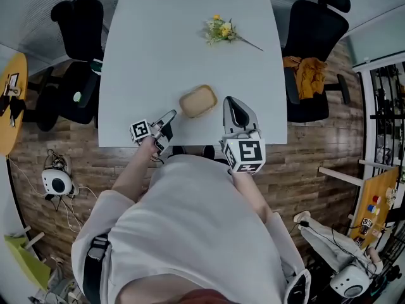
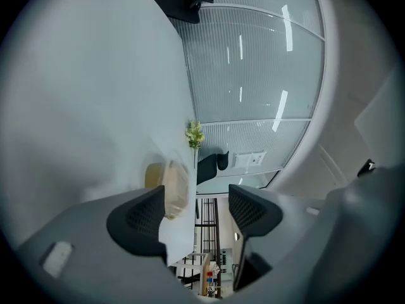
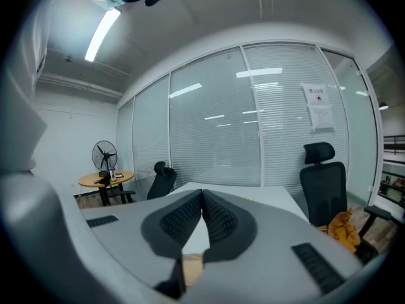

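A tan oval dish lies on the white table near its front edge, between my two grippers. Just left of the dish, my left gripper hangs at the table edge with its jaws apart and nothing between them. In the left gripper view the dish shows just past the left fingertip, and the left gripper is open. My right gripper sits just right of the dish, not touching it. In the right gripper view the right gripper has its pads pressed together, empty. A small bunch of yellow flowers lies at the table's far side.
Black office chairs stand at both sides of the table, and the right one carries an orange cloth. A round wooden table stands at the far left. White devices and cables lie on the wood floor. Shelving is at the right.
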`<state>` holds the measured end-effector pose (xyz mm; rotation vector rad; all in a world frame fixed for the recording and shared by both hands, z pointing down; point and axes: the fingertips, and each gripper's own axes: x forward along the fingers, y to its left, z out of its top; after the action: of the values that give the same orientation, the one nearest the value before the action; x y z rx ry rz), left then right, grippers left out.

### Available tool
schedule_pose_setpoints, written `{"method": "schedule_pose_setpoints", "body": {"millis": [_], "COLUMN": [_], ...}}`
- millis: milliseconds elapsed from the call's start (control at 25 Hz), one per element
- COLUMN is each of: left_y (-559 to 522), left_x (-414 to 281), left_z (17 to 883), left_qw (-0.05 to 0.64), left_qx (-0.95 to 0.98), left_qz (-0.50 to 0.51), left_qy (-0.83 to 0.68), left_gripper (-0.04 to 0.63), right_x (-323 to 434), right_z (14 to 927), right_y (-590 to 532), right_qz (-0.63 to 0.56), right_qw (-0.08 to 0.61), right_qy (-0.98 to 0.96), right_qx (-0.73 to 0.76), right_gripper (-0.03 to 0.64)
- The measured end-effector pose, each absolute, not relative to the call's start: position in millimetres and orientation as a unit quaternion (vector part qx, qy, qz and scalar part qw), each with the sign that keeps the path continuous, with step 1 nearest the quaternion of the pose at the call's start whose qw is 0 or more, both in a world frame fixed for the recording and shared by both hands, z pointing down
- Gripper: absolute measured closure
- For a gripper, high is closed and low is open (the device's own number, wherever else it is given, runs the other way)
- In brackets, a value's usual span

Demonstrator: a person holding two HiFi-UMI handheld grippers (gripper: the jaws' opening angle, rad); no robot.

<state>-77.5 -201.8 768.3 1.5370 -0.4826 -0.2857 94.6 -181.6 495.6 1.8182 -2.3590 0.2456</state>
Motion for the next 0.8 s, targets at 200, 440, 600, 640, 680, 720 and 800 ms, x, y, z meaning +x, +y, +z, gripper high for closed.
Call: {"method": "schedule_pose_setpoints", "body": {"millis": [200, 440, 600, 640, 680, 720, 800], "left_y": [-203, -208, -210, -210, -210, -210, -210], "left_x": [-74, -71, -63, -62, -60, -59, -57], "left_z": [789, 807, 810, 810, 810, 810, 810], "left_qw": [0.681, 0.7, 0.702, 0.701, 0.702, 0.702, 0.702], "left_qx": [0.691, 0.666, 0.667, 0.668, 0.668, 0.669, 0.671], "left_qz": [-0.098, -0.095, -0.09, -0.089, -0.088, -0.087, -0.083], "left_qy": [-0.222, -0.238, -0.235, -0.233, -0.231, -0.229, -0.224], "left_gripper": [0.293, 0.293, 0.295, 0.295, 0.296, 0.296, 0.315], "right_x": [98, 106, 112, 113, 115, 116, 119], "right_z": [491, 492, 492, 492, 492, 492, 493], "right_y": [-179, -175, -172, -172, -171, -170, -170], "right_qz": [0.08, 0.082, 0.083, 0.083, 0.084, 0.085, 0.085], "right_qw": [0.076, 0.077, 0.079, 0.079, 0.079, 0.079, 0.079], "right_qy": [-0.783, -0.777, -0.772, -0.771, -0.77, -0.769, -0.767], "right_qx": [0.612, 0.62, 0.625, 0.626, 0.628, 0.629, 0.631], "right_gripper": [0.609, 0.609, 0.609, 0.609, 0.609, 0.609, 0.609]}}
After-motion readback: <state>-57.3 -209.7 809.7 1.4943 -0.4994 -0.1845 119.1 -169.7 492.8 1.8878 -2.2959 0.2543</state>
